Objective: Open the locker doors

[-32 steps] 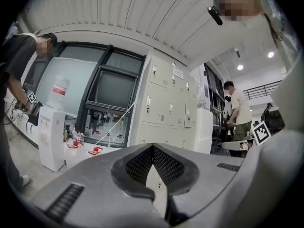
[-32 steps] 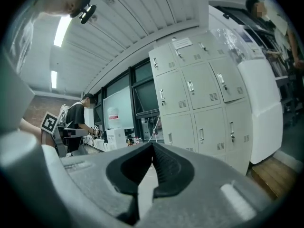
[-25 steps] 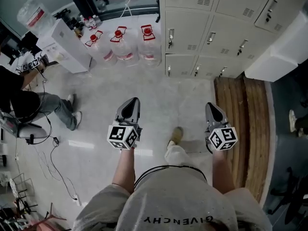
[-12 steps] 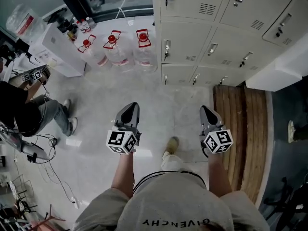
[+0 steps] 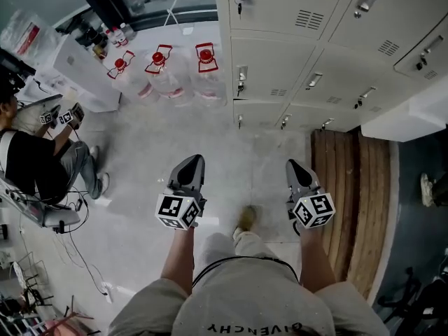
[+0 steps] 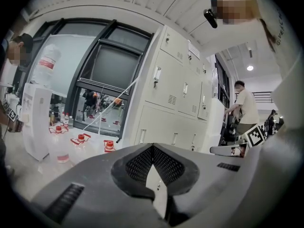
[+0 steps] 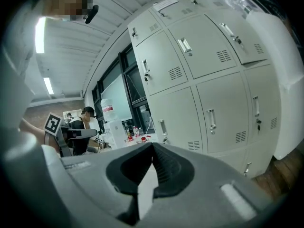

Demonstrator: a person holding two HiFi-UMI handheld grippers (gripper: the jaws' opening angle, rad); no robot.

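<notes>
A bank of beige lockers (image 5: 280, 54) fills the upper right of the head view, every door closed, each with a small metal handle (image 5: 241, 75). My left gripper (image 5: 195, 161) and right gripper (image 5: 291, 166) are held side by side over the floor, well short of the lockers, tips pointing towards them. Both are shut with nothing between the jaws. In the left gripper view the lockers (image 6: 171, 89) stand ahead and to the right of the closed left gripper (image 6: 153, 147). In the right gripper view, closed doors (image 7: 209, 80) rise close behind the right gripper (image 7: 152, 147).
Three big water bottles with red caps (image 5: 164, 68) stand left of the lockers, beside a white cabinet (image 5: 87, 72). A person sits at far left (image 5: 35, 166) with cables (image 5: 77, 236) on the floor. Wooden planks (image 5: 350, 187) lie right of me, under a white box (image 5: 413, 114).
The lockers have come closer and larger in the head view as I step forward. Both grippers keep their place side by side and stay shut.
</notes>
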